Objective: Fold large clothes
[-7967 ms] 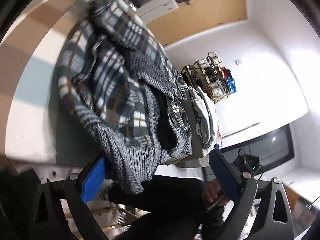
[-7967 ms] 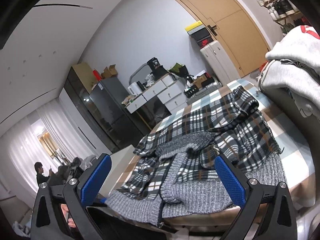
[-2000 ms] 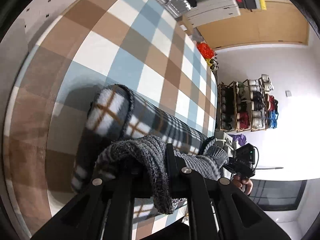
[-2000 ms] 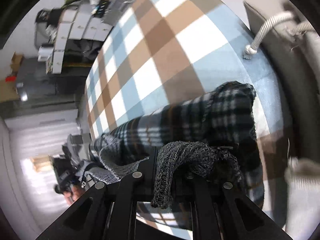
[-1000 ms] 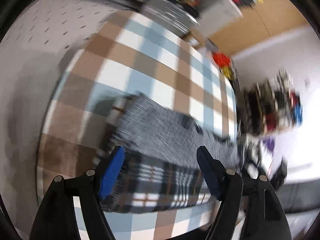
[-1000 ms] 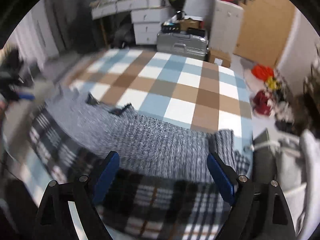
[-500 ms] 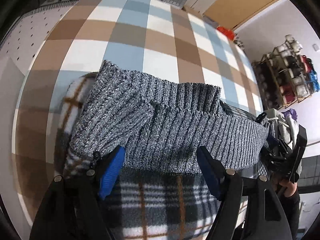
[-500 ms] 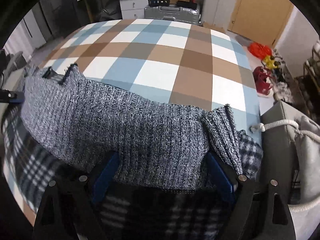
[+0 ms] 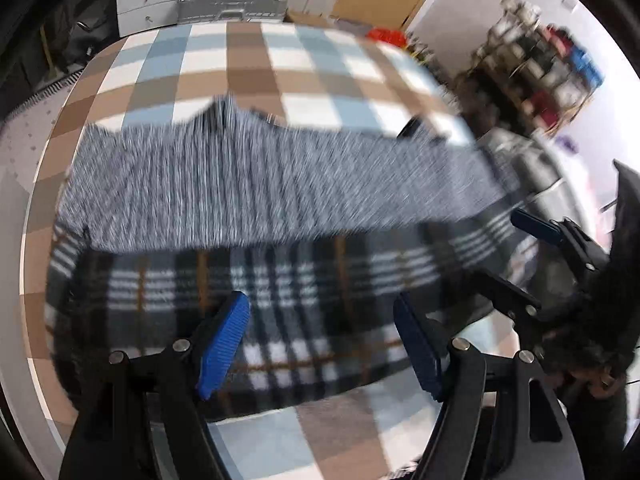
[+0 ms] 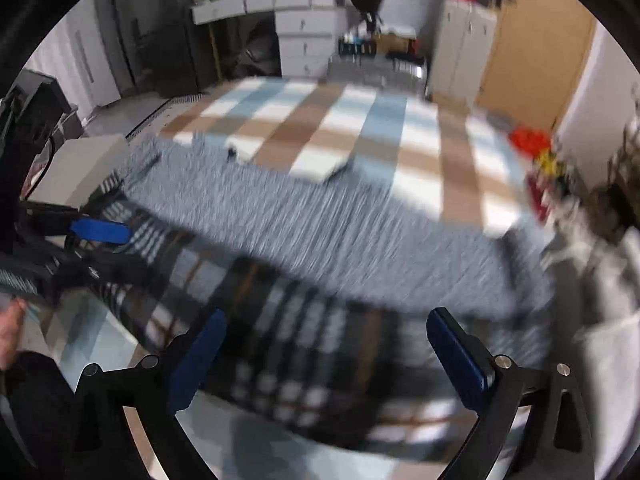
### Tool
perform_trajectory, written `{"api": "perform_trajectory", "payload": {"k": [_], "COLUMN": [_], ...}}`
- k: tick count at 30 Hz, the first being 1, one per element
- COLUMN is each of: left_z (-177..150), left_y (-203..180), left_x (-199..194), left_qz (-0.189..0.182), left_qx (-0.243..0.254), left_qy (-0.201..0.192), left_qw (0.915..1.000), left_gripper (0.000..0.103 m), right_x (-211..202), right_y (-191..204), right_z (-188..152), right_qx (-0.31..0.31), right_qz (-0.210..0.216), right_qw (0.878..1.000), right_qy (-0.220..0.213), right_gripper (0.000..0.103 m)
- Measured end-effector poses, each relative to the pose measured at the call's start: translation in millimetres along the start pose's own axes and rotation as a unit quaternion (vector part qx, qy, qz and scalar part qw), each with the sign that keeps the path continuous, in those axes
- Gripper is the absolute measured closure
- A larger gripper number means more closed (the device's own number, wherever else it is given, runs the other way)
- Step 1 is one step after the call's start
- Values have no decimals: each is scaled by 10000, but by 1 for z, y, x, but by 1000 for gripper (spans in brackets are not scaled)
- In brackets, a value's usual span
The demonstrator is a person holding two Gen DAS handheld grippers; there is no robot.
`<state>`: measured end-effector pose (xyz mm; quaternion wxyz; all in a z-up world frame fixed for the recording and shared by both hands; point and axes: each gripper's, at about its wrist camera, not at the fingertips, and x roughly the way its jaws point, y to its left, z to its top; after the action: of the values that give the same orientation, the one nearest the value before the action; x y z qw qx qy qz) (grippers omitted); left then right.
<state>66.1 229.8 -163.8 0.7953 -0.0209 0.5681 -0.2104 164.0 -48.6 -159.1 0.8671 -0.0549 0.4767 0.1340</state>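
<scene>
The left gripper [image 9: 322, 340] hung with jaws apart and empty; the right gripper [image 10: 326, 354] had its jaws opening, nothing between them. Below both lay the jacket [image 9: 280, 216], half folded along the bed's [image 9: 248, 56] near edge. Doing the next fold well probably meant pinching both corners evenly. Beyond the bed stood a suitcase [image 9: 232, 0], drawers [image 10: 306, 28] and a shoe rack [image 9: 536, 60].

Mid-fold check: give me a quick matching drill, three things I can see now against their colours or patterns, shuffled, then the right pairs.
Things:
1. knit band
2. plaid panel
3. bed cover

Looks:
A. brown, pale blue and white checks
B. dark with white and brown lines
C. speckled grey ribbing

Pairs: 1-C, 2-B, 3-A
</scene>
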Motion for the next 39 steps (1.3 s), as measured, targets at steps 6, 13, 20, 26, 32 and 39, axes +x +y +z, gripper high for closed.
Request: {"api": "perform_trajectory", "payload": {"k": [6,13,20,26,32,39], "left_z": [-8,-13,-35,-39,-42,-15], "left_y": [32,50,85,98,100,74], "left_x": [20,0,-38,-10,-10,-45], "left_qz": [-131,-243,169,-33,-174,-229], "left_qx": [-87,92,-76,-441,-384,-173], "left_qy": [-215,-161,-496,-373,-533,-655], "left_qw": [9996,9995,9986,9983,9977,9974], "left_gripper": [33,33,32,33,33,32], "right_x": [42,27,-23,9,10,-34], "right_y": [-12,-18,-79,-105,-107,-97], "right_z": [-20,-18,-28,-60,-63,-9], "right_qx": [550,494,800,1057,1131,662], "right_qz": [-32,221,80,154,93,-240], "right_qw": [9982,9984,9965,9940,9934,9970], "right_qy": [224,149,-220,230,150,-324], "right_gripper": [0,0,0,0,0,0]}}
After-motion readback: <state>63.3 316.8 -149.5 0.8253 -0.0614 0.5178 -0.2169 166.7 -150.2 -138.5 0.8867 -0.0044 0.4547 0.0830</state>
